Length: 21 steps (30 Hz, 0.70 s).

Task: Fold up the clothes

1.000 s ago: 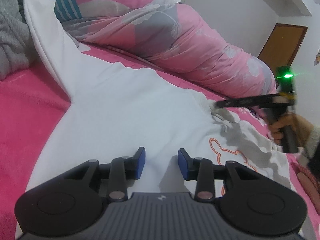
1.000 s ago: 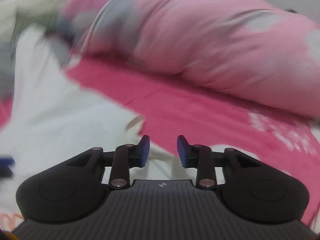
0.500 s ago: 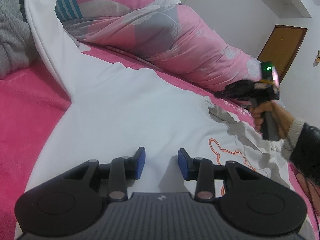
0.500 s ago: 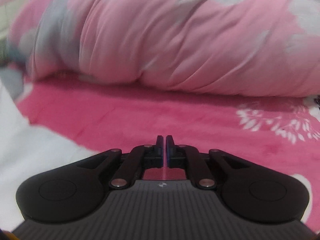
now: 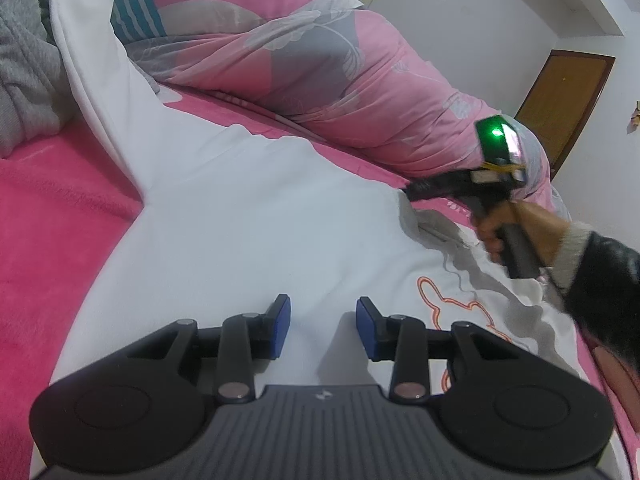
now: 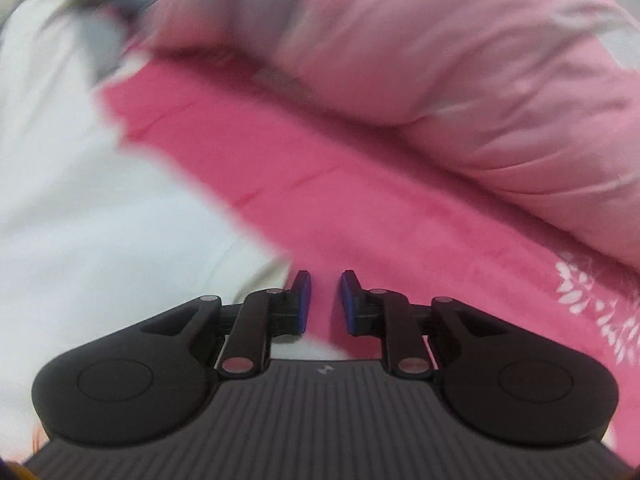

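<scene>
A white soft-knit garment with an orange outlined rabbit print (image 5: pixel 248 216) lies spread over the hot-pink fleece bed cover (image 5: pixel 44 216), one long sleeve running up toward the bed's far left corner, where it reaches a crumpled grey knitted garment (image 5: pixel 24 80). A bulky pink quilt with grey flower shapes and teal stripes (image 5: pixel 320 68) is heaped along the far edge of the bed, just beyond the garment's upper edge.

The left gripper (image 5: pixel 323 326) hovers above the garment's broad middle, its blue-padded jaws parted with only flat white cloth showing between them; nothing is pinched.

The right gripper (image 6: pixel 324 302) sits at the garment's far right edge, near the quilt. In its own blurred view the jaws stand a little apart and are opening, with bare pink cover showing in the gap and the white cloth's edge just beside the left pad; no cloth is caught. From the left wrist view its tip meets the garment's rumpled border, held by a hand (image 5: pixel 508 228) in a dark sleeve with a pale woolly cuff (image 5: pixel 600 268).

A brown wooden door (image 5: pixel 564 108) stands in the white wall beyond.
</scene>
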### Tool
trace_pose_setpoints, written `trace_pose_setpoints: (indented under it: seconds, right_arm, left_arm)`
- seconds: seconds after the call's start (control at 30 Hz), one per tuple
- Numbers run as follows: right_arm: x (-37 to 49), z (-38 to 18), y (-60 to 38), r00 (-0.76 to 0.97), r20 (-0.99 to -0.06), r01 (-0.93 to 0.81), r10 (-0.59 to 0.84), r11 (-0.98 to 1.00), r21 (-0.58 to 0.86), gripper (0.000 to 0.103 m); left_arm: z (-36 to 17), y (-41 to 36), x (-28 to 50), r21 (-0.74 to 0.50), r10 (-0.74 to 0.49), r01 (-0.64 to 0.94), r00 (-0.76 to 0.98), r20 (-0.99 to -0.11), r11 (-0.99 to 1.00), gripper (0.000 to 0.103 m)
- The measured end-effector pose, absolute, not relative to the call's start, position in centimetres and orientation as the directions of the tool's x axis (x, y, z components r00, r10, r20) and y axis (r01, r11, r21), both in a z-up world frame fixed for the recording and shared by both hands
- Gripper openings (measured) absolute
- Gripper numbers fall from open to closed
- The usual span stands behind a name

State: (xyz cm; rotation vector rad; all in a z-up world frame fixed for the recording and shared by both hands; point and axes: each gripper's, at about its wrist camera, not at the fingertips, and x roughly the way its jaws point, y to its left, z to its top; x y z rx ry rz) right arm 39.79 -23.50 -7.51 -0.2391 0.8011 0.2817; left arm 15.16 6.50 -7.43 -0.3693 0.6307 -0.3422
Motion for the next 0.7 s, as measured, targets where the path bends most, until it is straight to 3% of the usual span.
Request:
trace_pose_setpoints:
  seconds: [0.13, 0.33, 0.57, 0.63, 0.67, 0.7]
  right_arm:
    - [40.5, -6.7, -25.5, 0.710, -0.682, -0.186, 0.178, 0.981, 0.063, 0.015]
    - [39.9, -4.3, -28.5, 0.588, -0.677, -0.152, 0.443, 0.882, 0.446, 0.028]
    - [40.1, -4.5, -25.1, 0.468, -0.780, -0.201, 0.415, 0.910, 0.363, 0.033]
    - [40.3, -5.0, -24.1, 0.460, -0.795, -0.218, 0.395, 0.918, 0.330, 0.026]
    - [40.3, -5.2, -23.6, 0.455, -0.803, -0.227, 0.385, 0.922, 0.314, 0.012]
    - [40.3, -5.2, -23.3, 0.476, -0.793, -0.238, 0.381, 0.924, 0.300, 0.006]
  left_arm:
    - [-7.4, 6.6, 15.1, -0.435, -0.418, 0.196, 0.756, -0.504, 0.879, 0.038]
    - [-7.4, 6.6, 15.2, -0.437, -0.419, 0.195, 0.755, -0.504, 0.878, 0.038]
    - [-7.4, 6.6, 15.1, -0.440, -0.420, 0.195, 0.755, -0.503, 0.877, 0.038]
    - [-7.4, 6.6, 15.1, -0.442, -0.421, 0.194, 0.755, -0.502, 0.876, 0.038]
    - [-7.4, 6.6, 15.1, -0.443, -0.421, 0.194, 0.755, -0.502, 0.875, 0.038]
    - [-7.4, 6.7, 15.1, -0.443, -0.422, 0.194, 0.755, -0.502, 0.875, 0.038]
